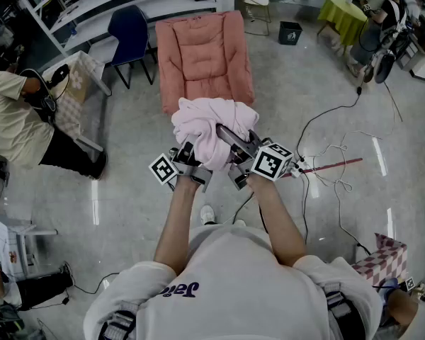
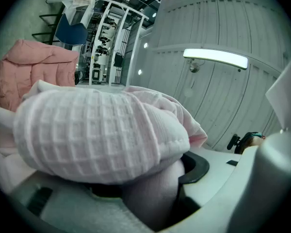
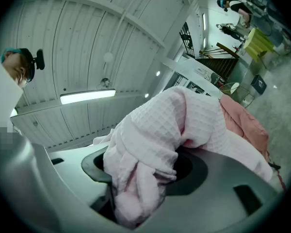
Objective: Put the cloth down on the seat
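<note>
Blue chair, green table, black bin

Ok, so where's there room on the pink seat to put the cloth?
The pink padded seat is bare all over, right down to its front edge, just past the bundled waffle cloth. Its left side is crowded by the blue chair, and cables trail off to its right.

Cloth between left tool and right tool, seat just beyond.
</note>
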Motion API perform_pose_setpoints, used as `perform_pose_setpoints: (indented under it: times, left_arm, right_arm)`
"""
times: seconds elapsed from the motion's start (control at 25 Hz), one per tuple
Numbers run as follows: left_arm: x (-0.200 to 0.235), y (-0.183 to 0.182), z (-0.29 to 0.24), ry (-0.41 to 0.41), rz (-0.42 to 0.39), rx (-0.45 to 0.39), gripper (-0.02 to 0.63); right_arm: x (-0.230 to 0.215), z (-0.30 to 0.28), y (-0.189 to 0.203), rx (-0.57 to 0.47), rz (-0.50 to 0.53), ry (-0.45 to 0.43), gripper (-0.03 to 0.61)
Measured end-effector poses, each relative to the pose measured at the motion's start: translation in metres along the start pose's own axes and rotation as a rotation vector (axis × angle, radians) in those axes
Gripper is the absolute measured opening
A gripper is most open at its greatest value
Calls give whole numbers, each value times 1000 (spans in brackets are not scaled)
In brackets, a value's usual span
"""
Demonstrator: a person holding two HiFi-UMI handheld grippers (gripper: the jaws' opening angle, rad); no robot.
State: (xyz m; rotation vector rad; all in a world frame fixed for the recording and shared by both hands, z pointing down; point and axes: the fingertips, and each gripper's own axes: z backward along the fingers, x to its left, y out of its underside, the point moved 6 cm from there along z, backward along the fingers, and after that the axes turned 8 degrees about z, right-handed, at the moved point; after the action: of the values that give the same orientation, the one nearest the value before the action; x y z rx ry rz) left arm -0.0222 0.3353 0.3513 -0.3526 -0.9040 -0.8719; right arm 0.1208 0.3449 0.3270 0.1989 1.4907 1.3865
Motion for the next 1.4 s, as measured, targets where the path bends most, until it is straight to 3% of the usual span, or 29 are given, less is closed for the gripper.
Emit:
perform_pose_setpoints:
  times: [0.2,0.4,0.52,0.88,1.16,1.4]
  left_arm:
    - [7,-4,4,-15,1,-5,296]
    - [12,-4,9,-46,-6,-11,296]
    - [18,-4,12,-61,-7,-24,296]
    - [15,-102,31,-72,45,-39,296]
    - [21,-118,44,-66,86,-46,296]
    - [46,-125,39,-85,106,-45,296]
  right_arm:
    - [-7,-3,8,2,-27,9,272]
    - [-19,-2,18,29,-155,-18,275]
    - [-25,-4,23,46,-179,-21,279]
    - [-14,-99,48,62,-182,31,284]
    - [-11,-113,63,81,-185,79,285]
    - [-35,-117,67,74,-200,111,288]
